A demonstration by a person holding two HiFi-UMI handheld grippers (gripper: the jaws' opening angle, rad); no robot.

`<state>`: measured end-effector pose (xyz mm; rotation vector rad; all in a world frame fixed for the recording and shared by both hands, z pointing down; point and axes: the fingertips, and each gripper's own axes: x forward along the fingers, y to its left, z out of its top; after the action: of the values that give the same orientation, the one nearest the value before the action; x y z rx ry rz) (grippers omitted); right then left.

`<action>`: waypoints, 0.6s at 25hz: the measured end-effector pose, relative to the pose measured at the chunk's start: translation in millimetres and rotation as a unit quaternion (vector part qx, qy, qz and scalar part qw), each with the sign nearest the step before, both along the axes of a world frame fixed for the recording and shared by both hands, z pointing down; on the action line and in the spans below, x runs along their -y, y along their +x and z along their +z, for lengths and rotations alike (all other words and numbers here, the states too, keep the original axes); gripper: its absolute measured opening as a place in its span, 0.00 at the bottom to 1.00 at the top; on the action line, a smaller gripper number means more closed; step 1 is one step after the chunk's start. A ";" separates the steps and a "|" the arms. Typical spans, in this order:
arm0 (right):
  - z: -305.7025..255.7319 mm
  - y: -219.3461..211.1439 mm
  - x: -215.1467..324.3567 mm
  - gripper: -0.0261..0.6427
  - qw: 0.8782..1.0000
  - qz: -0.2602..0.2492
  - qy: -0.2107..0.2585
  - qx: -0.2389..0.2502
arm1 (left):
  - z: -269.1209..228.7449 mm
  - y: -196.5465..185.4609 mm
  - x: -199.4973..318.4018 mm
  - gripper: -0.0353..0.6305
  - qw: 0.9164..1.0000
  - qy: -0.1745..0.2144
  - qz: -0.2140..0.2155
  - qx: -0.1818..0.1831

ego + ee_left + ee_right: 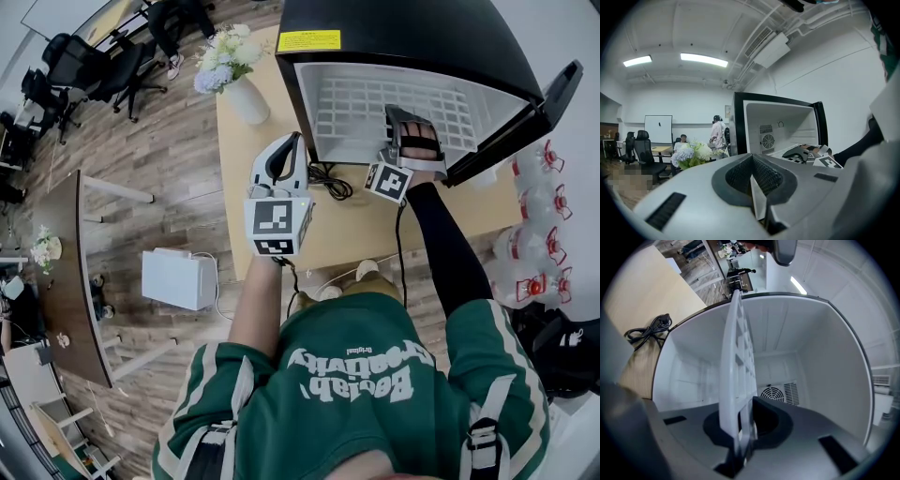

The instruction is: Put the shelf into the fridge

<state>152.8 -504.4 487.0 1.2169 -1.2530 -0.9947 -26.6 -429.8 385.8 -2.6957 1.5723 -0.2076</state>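
A black mini fridge [403, 37] stands open on the wooden table [356, 239]. The white grid shelf [356, 108] lies inside its white cavity. My right gripper [412, 141] is shut on the shelf's front edge at the fridge mouth. In the right gripper view the shelf [736, 366] runs edge-on from the jaws of the right gripper [740, 441] into the fridge [815, 362], toward the rear fan grille. My left gripper [292, 141] hovers left of the fridge, jaws together and holding nothing. The left gripper view looks over its jaws [752, 180] at the open fridge [780, 126].
The fridge door [525, 122] hangs open to the right. A vase of flowers [234, 70] stands on the table's far left and a black cable [328, 178] lies by the fridge. Water bottles [539, 225] and a white box [178, 278] sit on the floor.
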 end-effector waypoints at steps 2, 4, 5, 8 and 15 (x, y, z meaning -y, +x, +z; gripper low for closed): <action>0.3 0.4 1.4 0.07 1.000 0.001 0.000 -0.001 | 0.9 0.7 1.9 0.05 1.000 0.002 0.000 0.002; 0.1 0.3 3.0 0.07 1.000 0.000 0.000 -0.001 | 0.8 1.7 3.7 0.05 1.000 0.001 0.000 0.001; -0.2 0.2 3.9 0.07 1.000 0.000 0.000 -0.002 | 0.8 2.1 4.6 0.05 1.000 0.001 0.000 0.001; -0.6 0.5 6.4 0.07 1.000 -0.002 0.001 -0.002 | 1.8 4.7 6.6 0.05 1.000 0.002 0.000 0.000; 0.4 0.9 10.1 0.07 1.000 -0.003 -0.001 -0.004 | 4.5 10.9 8.2 0.05 1.000 0.001 0.003 0.000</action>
<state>153.7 -514.5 487.4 1.2074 -1.2525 -1.0020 -15.6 -438.0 390.3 -2.6980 1.5638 -0.2040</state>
